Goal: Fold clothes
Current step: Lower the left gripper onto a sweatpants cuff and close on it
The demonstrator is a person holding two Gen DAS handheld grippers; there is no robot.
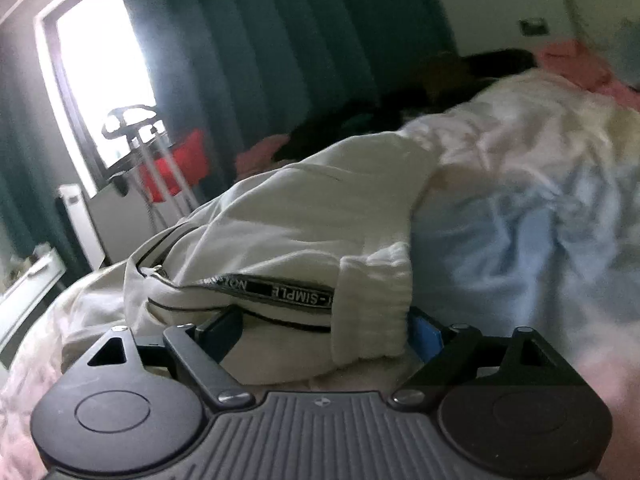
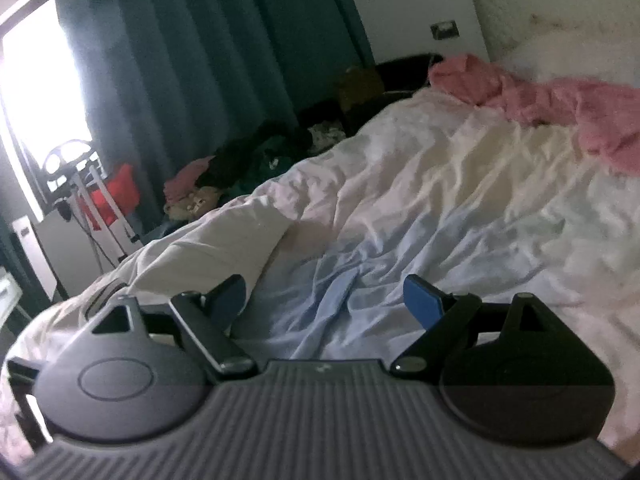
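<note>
Ribbed white cuff (image 1: 372,312) of a cream jacket (image 1: 280,216) sits between the left gripper's (image 1: 324,328) spread jaws, neither finger visibly pressing it; a black lettered tape runs along the sleeve. Beyond the jaws lies a rumpled bed (image 2: 460,184) in pale blue, white and cream, a pink blanket (image 2: 560,104) at its far end, teal curtains (image 2: 200,60) and a bright window (image 1: 100,64) behind. Low over blue sheet, the right gripper (image 2: 324,300) is level, jaws wide, holding nothing, the jacket left of them.

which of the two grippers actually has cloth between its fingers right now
The left gripper: the ribbed cuff of the white zip jacket sits between its fingers. The right gripper is open over the bedsheet.
</note>
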